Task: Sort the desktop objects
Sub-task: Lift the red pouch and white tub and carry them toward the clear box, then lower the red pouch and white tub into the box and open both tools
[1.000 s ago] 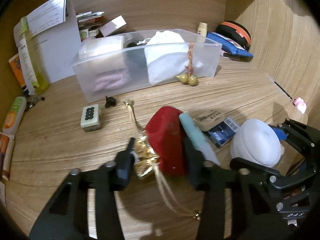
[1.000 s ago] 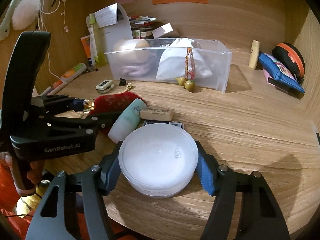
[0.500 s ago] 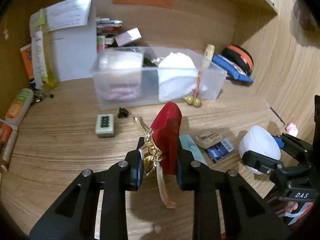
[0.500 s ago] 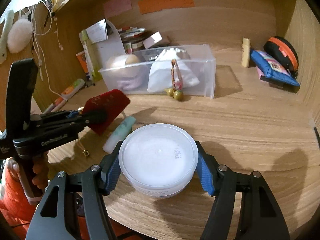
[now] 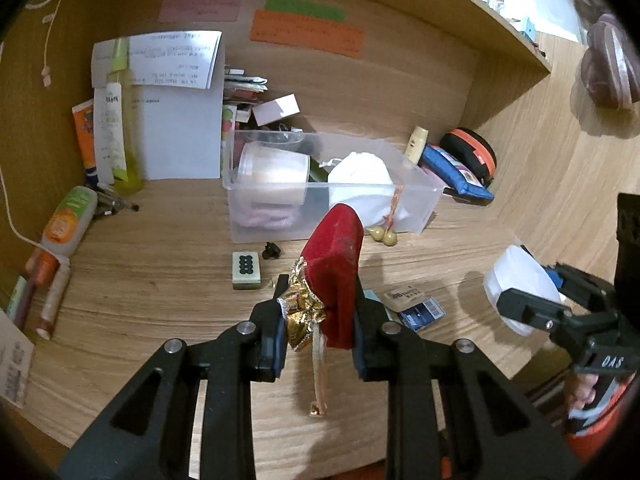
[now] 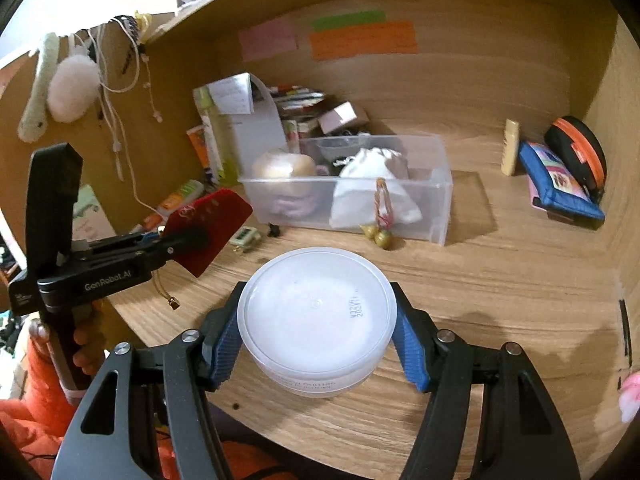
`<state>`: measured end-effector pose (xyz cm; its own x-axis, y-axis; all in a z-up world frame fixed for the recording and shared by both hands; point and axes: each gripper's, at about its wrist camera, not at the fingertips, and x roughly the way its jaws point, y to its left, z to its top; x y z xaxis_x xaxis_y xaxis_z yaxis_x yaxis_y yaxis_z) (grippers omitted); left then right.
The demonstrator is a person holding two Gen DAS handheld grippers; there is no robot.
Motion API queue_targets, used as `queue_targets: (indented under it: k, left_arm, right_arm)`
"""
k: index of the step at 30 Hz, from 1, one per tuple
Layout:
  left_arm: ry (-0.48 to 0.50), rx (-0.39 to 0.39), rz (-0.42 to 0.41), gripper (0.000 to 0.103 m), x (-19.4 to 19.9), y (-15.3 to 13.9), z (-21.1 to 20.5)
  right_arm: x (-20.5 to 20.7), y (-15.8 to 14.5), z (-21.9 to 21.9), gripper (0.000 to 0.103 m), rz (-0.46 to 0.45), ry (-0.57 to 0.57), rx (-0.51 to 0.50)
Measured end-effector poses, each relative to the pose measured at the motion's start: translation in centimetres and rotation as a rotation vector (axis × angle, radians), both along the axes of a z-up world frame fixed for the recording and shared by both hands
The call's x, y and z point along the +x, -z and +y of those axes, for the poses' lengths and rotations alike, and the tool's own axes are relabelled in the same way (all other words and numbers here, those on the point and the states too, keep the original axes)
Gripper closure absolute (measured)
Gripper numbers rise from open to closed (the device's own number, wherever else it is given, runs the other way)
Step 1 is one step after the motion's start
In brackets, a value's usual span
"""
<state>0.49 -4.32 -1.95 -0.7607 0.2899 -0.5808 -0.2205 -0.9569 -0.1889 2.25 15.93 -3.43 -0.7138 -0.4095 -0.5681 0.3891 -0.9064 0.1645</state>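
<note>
— Wood-grain desk (image 6: 500, 272) inside a cubby, sticky notes (image 5: 306, 32) on the back wall, and a clear plastic bin (image 5: 420, 196) sitting toward the rear. What is each hand carrying?

— The left gripper (image 5: 318, 338) is clamping a red velvet pouch (image 5: 336, 264), jaws pressed together on its gathered neck beside the gold trim (image 5: 300, 316), with the gold drawstring (image 5: 319, 376) dangling free below. The pouch is hanging above the desk, near the front edge, in front of the bin.

— And the other?

— The right gripper (image 6: 318, 344) is squeezing a round white lidded tub (image 6: 316, 320) across its widest part, blue pads (image 6: 410, 348) on either side wall. It is being held off the surface too, out over the front edge.

— How are they likely to handle?

— The pouch is looking soft and light, so it is sagging and could swing; the neck is the sensible hold, though the cord may snag on the bin rim. The tub seems stiff but smooth-walled, so I am guessing it could slip if tilted. Keeping it level is the safer course.

— Where are both going?

— Probably the bin, which is already holding a white drawstring bag (image 5: 362, 176) and a cup (image 5: 274, 170); that is only my reading.
</note>
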Motion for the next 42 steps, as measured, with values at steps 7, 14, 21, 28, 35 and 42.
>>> queue_targets:
  k: [7, 14, 21, 28, 35, 42]
  left_arm:
    - [0.012, -0.045, 0.018, 0.078, 0.6, -3.3, -0.5]
    - [0.021, -0.032, 0.056, 0.078, 0.0, -6.3, -1.1]
    - [0.029, -0.002, 0.073, 0.078, -2.1, -8.6, -1.6]
    - [0.019, 0.007, 0.074, 0.078, -5.8, -9.5, -2.1]
    - [0.025, 0.001, 0.050, 0.078, -9.8, -8.9, -1.7]
    - [0.016, -0.016, 0.002, 0.078, -14.2, -7.2, -1.3]
  right_arm:
    - [-0.3, -2.9, 0.3, 0.041, 0.011, -0.030, 0.011]
    - [-2.2, -6.2, 0.7, 0.041, 0.055, -0.031, 0.032]
    - [-5.5, -8.1, 1.2, 0.041, 0.054, -0.036, 0.023]
    - [-9.4, -8.4, 2.0, 0.041, 0.027, -0.015, -0.004]
    - [-13.8, -7.5, 2.4, 0.041, -0.007, 0.004, -0.004]
    - [-17.8, -6.1, 2.4, 0.041, -0.055, 0.004, -0.013]
